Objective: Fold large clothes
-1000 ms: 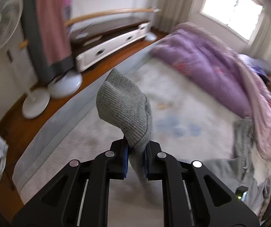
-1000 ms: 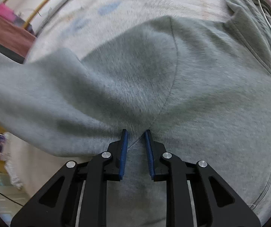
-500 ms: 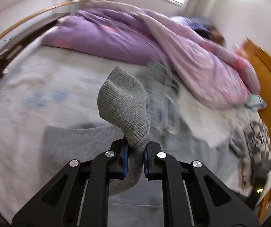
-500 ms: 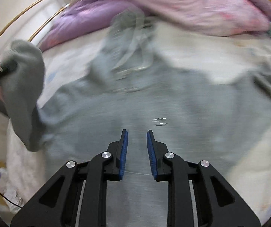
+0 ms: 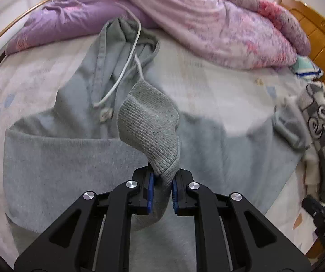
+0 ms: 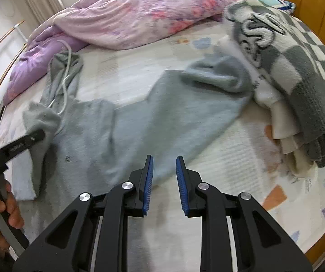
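Two grippers, one busy: my left gripper [image 5: 163, 187] is clamped on the ribbed cuff [image 5: 148, 127] of the grey hoodie [image 5: 71, 158], the knit bunched above its pads and the sleeve trailing down beneath. My right gripper [image 6: 164, 181] carries nothing; its blue pads stand a little apart with only the hoodie's hem and bare sheet showing between them.

The hoodie lies on the bed [image 6: 241, 158], mostly spread, body nearest me, hood [image 5: 121, 43] and its white drawstring [image 5: 128, 65] pointing away toward the purple duvet [image 5: 207, 22]. The other sleeve [image 6: 219, 77] runs out to the right and ends crumpled against a checked blanket [image 6: 298, 68], touching it.

I judge the step in hand to be folding the held sleeve across the chest. To do it well I'd carry the cuff low over the body, lay it straight rather than twisted, and let go only once the cloth rests flat. The free gripper could pin the near shoulder seam so the body doesn't drag. The drawstring lies just beside the cuff and could snag. The far sleeve will need pulling clear of the blanket first.
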Motion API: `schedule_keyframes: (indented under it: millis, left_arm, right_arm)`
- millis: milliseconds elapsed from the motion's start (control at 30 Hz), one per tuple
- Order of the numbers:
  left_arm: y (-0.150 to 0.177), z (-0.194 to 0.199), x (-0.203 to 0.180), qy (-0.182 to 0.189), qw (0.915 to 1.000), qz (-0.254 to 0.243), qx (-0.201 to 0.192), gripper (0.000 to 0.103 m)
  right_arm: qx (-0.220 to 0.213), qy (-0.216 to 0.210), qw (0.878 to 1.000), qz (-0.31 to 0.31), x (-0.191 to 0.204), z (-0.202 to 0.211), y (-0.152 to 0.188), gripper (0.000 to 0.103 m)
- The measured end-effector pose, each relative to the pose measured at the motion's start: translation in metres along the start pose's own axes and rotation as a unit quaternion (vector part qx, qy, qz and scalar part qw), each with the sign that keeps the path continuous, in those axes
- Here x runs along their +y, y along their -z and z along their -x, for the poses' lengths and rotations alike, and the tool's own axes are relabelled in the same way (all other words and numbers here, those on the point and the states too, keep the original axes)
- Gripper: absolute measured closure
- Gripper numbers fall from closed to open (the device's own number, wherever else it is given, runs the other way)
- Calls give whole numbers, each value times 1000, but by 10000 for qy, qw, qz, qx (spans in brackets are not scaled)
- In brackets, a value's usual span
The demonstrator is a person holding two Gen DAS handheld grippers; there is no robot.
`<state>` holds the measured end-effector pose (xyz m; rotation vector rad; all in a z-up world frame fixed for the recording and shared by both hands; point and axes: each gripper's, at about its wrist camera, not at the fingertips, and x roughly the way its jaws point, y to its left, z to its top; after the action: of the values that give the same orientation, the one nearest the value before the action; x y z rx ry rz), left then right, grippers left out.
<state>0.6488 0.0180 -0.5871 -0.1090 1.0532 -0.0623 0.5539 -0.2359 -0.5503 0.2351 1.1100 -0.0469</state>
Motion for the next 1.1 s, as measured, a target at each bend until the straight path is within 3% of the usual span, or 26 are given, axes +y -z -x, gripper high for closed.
schedule_keyframes:
  millis: [133,167,233,267,300,400,467,633,733,800,1000,1100]
  left_arm:
    - [-3,-15,-18,82,9997,-159,154,90]
    - [-2,-22,-22,107,9992,-177,344,84]
    - [0,-34,-28,213,9970,-151,731,58]
    - [2,-34,-32,235,9969,-152,735,31]
    - [4,-27,-37,248,9981,-204,521,25]
    - [6,-16,-49,628,9965,-451,304,25]
    - [5,-16,-51,537,9968,-492,318,25]
    - [8,-34,-28,81,9980,53,619,25]
    - [12,-42,-14,46,9960,358,817,25]
    - [19,-55,-11,-271,9935,285,1066,25]
    - [23,-92,-6,-346,9858,373,1603,23]
    - [18,-100,-9,-386,9865,254,1569,19]
  right_arm:
    - [-15,47,9999,-105,-20,-2,-6,82]
    - [-13,64,9999,-145,-24,-3,-8,82]
    - [-23,87,9998,-195,-31,-5,-12,82]
    - [-23,114,9997,-220,-36,-7,-15,82]
    - [-27,127,9996,-252,-40,-9,-18,82]
    - [-43,201,9994,-293,-50,-14,-29,82]
    - [-66,226,9993,-294,-54,-17,-36,82]
    - [-162,369,9990,-193,-62,-25,-59,77]
    - [-246,514,9983,-130,-69,-33,-75,75]
    - [-260,631,9976,-67,-73,-41,-84,72]
    - [-136,809,9962,299,-75,-75,-106,66]
    - [-101,903,9958,-135,-92,-90,-114,65]
